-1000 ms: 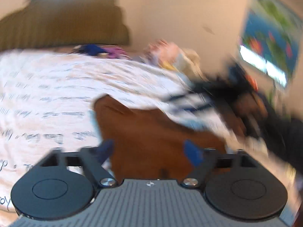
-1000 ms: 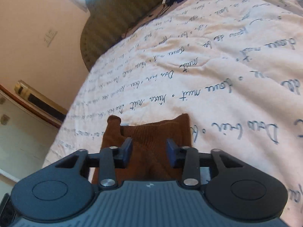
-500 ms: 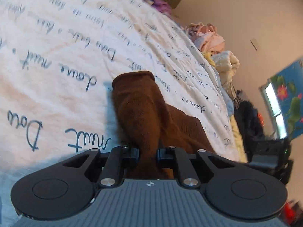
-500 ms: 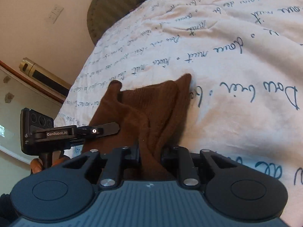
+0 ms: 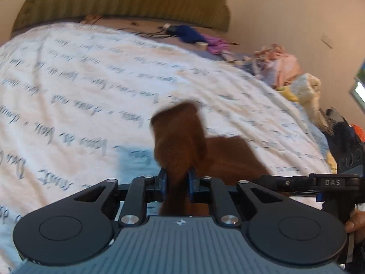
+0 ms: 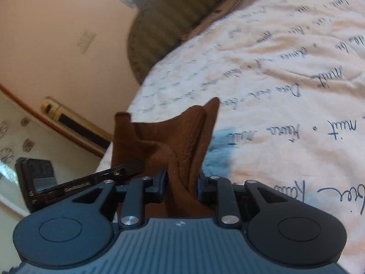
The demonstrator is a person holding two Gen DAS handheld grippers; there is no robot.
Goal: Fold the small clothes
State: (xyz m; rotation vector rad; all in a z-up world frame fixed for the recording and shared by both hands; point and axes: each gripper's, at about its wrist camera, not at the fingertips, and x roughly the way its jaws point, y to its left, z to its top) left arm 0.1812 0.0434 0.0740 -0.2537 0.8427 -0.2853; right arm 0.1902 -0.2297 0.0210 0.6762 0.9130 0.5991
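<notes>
Both grippers hold one brown garment [image 5: 180, 134] bunched above the script-printed bedspread [image 5: 68, 96]. Left gripper [image 5: 177, 182] pads clamp a fold. Right gripper [image 6: 181, 180] jaws have just been opening, cloth between them, pads seemingly touching it. Clothes pile [image 5: 285, 68] lies at the far edge.

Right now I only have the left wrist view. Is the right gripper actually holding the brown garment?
Observer: Looks so. In the right wrist view a bunched fold of the brown garment fills the right gripper's jaws, which have just been opening.
Operator: Shape of the far edge?
Observer: Two pointed corners, sagging between them, over the bedspread.
Operator: What's past that side?
Observer: The bed's edge, then a long beige unit low on the wall.
</notes>
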